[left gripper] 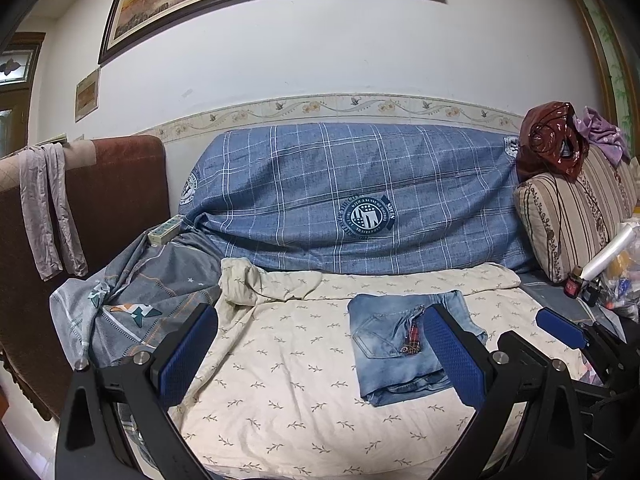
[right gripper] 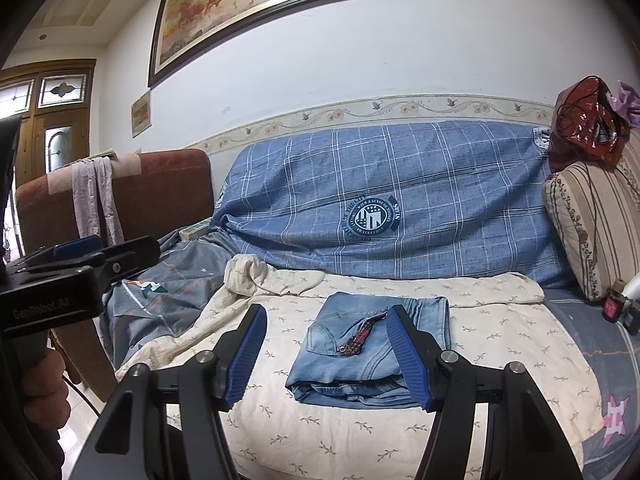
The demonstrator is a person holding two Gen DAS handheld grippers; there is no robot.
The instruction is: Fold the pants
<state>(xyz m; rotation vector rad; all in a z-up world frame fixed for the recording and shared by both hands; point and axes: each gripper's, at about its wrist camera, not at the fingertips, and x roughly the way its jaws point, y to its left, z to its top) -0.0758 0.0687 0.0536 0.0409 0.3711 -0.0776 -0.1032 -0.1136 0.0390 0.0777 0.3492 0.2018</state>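
Note:
The light blue denim pants (left gripper: 400, 344) lie folded into a compact stack on the cream leaf-print sheet (left gripper: 288, 380), back pocket and a small red plaid tag facing up. They also show in the right wrist view (right gripper: 360, 352). My left gripper (left gripper: 320, 352) is open and empty, held back from the sofa with the stack by its right finger. My right gripper (right gripper: 326, 356) is open and empty, the stack seen between its fingers but farther away. The right gripper also shows at the right edge of the left wrist view (left gripper: 564, 328), and the left gripper at the left of the right wrist view (right gripper: 76, 252).
A blue plaid cover (left gripper: 360, 200) drapes the sofa back. A grey patterned quilt (left gripper: 140, 292) is bunched at the left by a brown armchair (left gripper: 112, 200). A striped cushion (left gripper: 572, 216), a dark red bag (left gripper: 552, 144) and small bottles (left gripper: 576, 280) sit at the right.

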